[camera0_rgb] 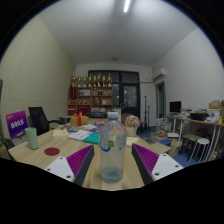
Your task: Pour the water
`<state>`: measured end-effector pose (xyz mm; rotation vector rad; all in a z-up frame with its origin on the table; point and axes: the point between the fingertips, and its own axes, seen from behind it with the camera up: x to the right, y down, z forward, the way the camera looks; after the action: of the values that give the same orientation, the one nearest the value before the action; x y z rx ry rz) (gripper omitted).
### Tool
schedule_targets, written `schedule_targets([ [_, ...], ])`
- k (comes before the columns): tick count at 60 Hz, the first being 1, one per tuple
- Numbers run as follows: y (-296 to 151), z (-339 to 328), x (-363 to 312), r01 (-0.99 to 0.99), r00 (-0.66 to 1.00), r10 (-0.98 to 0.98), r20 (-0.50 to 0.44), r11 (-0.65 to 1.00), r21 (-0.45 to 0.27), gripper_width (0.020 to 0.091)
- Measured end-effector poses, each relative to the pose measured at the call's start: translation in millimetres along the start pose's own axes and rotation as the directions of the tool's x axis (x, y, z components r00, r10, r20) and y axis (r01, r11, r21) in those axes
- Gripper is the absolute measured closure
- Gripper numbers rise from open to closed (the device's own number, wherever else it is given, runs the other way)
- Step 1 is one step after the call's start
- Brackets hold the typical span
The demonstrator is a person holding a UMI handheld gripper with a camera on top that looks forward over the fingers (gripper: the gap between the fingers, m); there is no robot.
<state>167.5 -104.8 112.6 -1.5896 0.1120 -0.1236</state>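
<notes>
Tool [112,160] is clenching a clear plastic water bottle [112,152] between both pads, above the wooden bench [60,152].

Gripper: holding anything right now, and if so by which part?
Yes. The gripper is shut on a clear plastic bottle, upright between the fingers. The pads press on its sides about mid-body; its cap stands above them, over the wooden table.

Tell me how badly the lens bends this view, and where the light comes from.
Gripper view: strong fisheye, walls and ceiling curve around the frame; a ceiling strip light gives even light, no harsh glare; the clear bottle between the tool's pads stays readable.
</notes>
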Motion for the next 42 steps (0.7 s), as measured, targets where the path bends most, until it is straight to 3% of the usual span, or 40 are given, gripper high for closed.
schedule_targets([
  [7, 8.4, 32.4, -5.3, 0.006, 1.0, -0.006, 0.024, 1.0, -0.026, 0.028],
  [18, 2.1, 72.1, 8.4, 0.037, 0.999, -0.037, -0.002, 0.999, 0.001, 0.0284],
  [19, 2.4, 73.7, -1.7, 0.04, 0.999, -0.04, -0.002, 0.999, 0.003, 0.0295],
  [22, 4.3, 81.2, -2.6, 0.048, 0.999, -0.048, -0.014, 0.999, 0.002, 0.0484],
  [33, 2.4, 89.4, -1.8, 0.019, 0.999, -0.018, -0.031, 0.999, 0.041, 0.0526],
  [34, 2.9, 90.4, 0.1, 0.015, 1.0, -0.014, -0.028, 0.999, 0.041, 0.0569],
  [42, 4.1, 92.6, -8.1, 0.023, 1.0, -0.022, -0.021, 0.999, 0.028, 0.0643],
])
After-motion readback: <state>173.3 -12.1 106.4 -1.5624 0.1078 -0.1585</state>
